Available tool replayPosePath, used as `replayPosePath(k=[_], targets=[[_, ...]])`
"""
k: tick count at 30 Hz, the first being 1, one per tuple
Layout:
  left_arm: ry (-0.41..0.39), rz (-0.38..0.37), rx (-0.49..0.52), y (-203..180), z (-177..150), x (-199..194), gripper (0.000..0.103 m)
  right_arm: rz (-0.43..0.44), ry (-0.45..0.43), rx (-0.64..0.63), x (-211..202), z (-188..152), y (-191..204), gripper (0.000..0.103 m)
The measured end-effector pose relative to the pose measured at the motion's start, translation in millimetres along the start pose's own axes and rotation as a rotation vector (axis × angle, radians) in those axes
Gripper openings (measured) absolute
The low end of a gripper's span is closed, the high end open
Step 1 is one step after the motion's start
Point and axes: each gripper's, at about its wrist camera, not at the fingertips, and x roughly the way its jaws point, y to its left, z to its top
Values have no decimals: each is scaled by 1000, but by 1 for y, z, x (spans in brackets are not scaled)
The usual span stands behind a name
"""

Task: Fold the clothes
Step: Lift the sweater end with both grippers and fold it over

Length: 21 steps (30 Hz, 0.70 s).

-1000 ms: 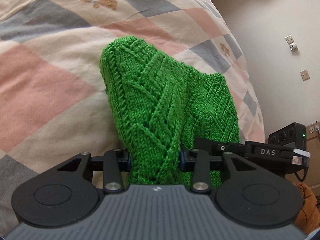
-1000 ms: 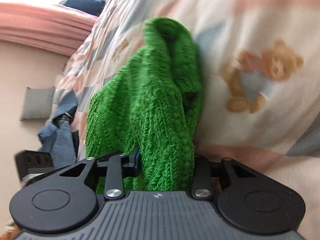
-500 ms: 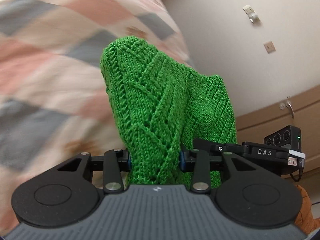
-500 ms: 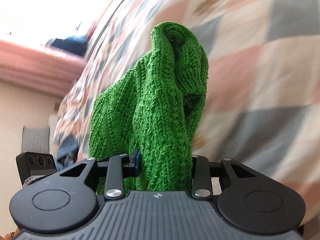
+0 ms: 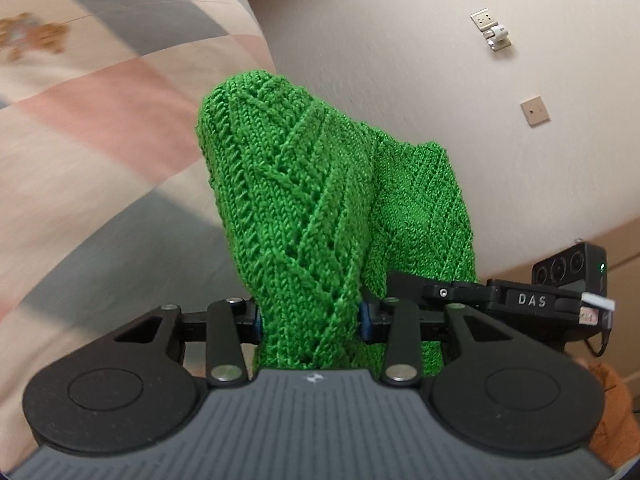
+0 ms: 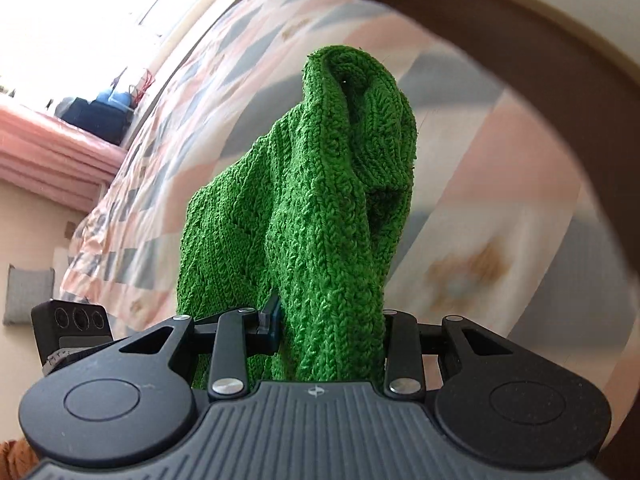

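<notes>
A bright green knitted garment (image 5: 304, 208) is bunched thickly between the jaws of my left gripper (image 5: 308, 316), which is shut on it. In the right wrist view the same green knit (image 6: 320, 220) rises in a folded bundle from my right gripper (image 6: 330, 320), also shut on it. The fingertips of both grippers are buried in the wool. From the left wrist view, the right gripper's black body (image 5: 520, 300) shows just right of the knit. The left gripper's black body (image 6: 72, 328) appears at the lower left of the right wrist view.
A bed with a pink, grey and cream patchwork quilt (image 5: 100, 120) printed with teddy bears lies below. A pale wall with sockets (image 5: 490, 30) and a wooden cabinet (image 5: 624, 248) stand to the right. A dark wooden bed frame (image 6: 560, 52), pink curtains (image 6: 52, 160) and a bright window (image 6: 120, 0) show beyond.
Both grippers have swept fast sideways across the bed with the green knit still held. The left view now faces the wall past the bed's edge; the right view now shows the bed frame.
</notes>
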Motion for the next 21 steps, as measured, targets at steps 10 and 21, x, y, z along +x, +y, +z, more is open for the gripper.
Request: replayPosePath(k=[10,21], targets=[[-67,110,-15,22,28,61,37,51,65,-109,57,84,-65,34],[15,270,228,6,40,34,40,-129,-114,64,54,67,-98,62]])
